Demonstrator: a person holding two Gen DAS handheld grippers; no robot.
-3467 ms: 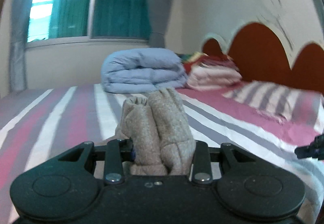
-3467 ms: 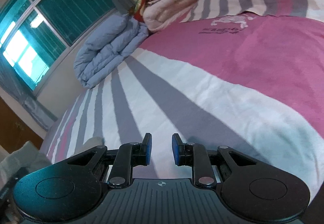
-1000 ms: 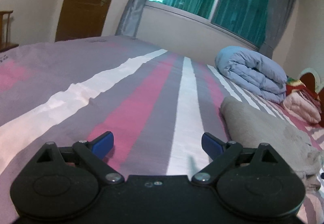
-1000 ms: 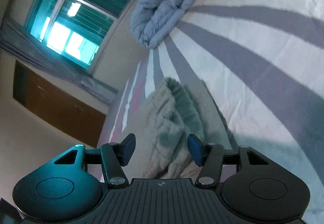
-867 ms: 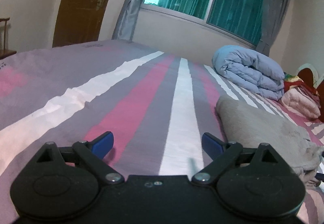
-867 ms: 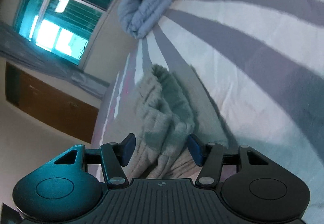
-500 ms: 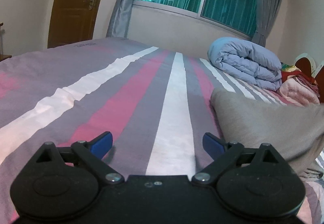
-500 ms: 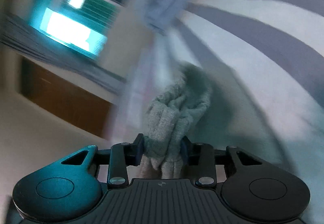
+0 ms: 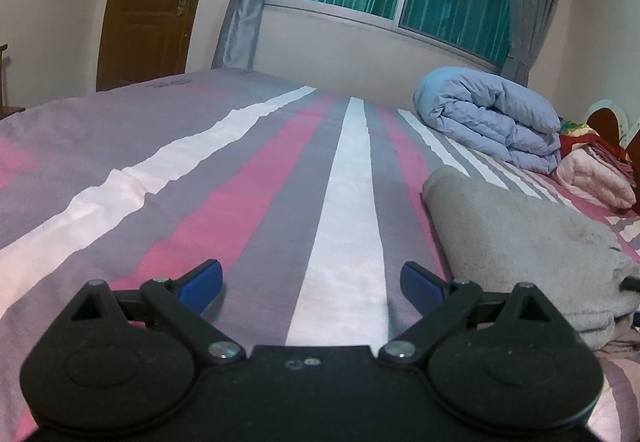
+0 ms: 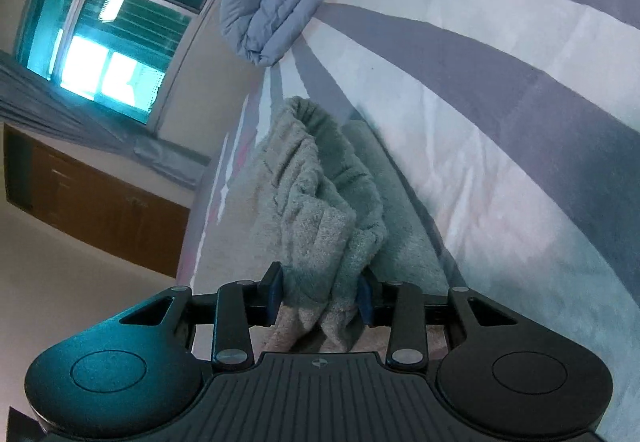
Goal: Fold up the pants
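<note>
Two claws show, each doing something different. The right gripper (image 10: 320, 298) has its blue pads pressed from both sides into a bunched fold of the grey fleece pants (image 10: 320, 202), so the cloth fills the gap between the fingers and bulges out in front of them; the gathered edge rises in ridges just ahead of the fingertips, while the rest of the garment lies flat on the striped bedsheet (image 10: 500, 122) beyond and to the right of the pinch. The left gripper (image 9: 312, 284) has its jaws spread wide with nothing between them, only a white and a grey stripe of the bedsheet (image 9: 344, 226) below. From that wrist view the pants (image 9: 520, 238) lie as a folded grey slab to the right of the claw, their near edge close beside the right-hand finger without touching it, their far end reaching toward the rolled blue duvet (image 9: 488, 122) and the pink folded blanket (image 9: 596, 178) by the window wall.
</note>
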